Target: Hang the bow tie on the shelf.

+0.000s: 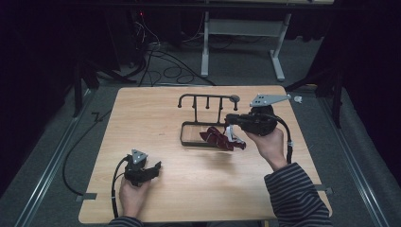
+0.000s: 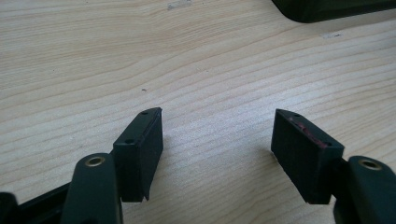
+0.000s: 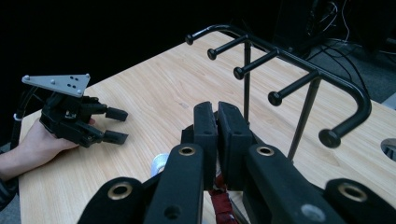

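Dark red crumpled cloth [image 1: 218, 137] hangs from the right gripper [image 1: 230, 134], whose jaws pinch it, over the flat base of the black metal peg rack [image 1: 206, 101]. Nearer the person than that rack, the left gripper [image 2: 217, 144] rests spread on the smooth pale wooden table [image 1: 198, 189].

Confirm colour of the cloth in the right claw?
Dark red cloth, clearest in the high view.

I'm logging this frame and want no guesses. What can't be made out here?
- Dark red item, high view: too small and dim to identify; right claw covers part.
- Same item, right gripper view: mostly hidden beneath the shut jaws.
- Rack base, right gripper view: hidden behind the claw.
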Demonstrator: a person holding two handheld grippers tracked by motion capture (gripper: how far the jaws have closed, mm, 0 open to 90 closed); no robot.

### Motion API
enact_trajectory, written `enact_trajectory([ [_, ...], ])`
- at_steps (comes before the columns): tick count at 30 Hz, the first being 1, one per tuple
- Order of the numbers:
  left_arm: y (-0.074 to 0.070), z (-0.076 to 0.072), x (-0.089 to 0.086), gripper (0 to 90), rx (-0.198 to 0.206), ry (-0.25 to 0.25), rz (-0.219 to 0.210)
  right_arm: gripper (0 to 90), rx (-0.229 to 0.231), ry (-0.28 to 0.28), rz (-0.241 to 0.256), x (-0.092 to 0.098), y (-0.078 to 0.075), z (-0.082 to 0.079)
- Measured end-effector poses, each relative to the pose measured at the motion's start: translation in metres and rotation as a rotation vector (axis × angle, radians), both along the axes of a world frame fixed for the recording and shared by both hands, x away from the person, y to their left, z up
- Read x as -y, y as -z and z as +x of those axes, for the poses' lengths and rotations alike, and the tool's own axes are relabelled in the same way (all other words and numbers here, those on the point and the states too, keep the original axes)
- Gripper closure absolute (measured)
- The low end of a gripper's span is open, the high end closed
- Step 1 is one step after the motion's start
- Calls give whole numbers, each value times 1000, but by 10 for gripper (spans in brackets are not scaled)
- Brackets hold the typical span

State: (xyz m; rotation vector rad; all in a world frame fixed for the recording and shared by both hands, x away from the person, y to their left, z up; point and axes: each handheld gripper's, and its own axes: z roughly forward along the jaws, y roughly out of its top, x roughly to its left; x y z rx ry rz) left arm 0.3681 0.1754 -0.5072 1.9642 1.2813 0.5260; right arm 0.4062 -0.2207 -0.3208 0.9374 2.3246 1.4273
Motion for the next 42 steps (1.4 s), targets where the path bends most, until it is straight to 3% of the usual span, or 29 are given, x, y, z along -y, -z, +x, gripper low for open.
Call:
enact_trajectory([
  [42, 0, 0, -1, 346, -2, 2, 0, 885, -6, -39, 7, -27, -14, 37],
])
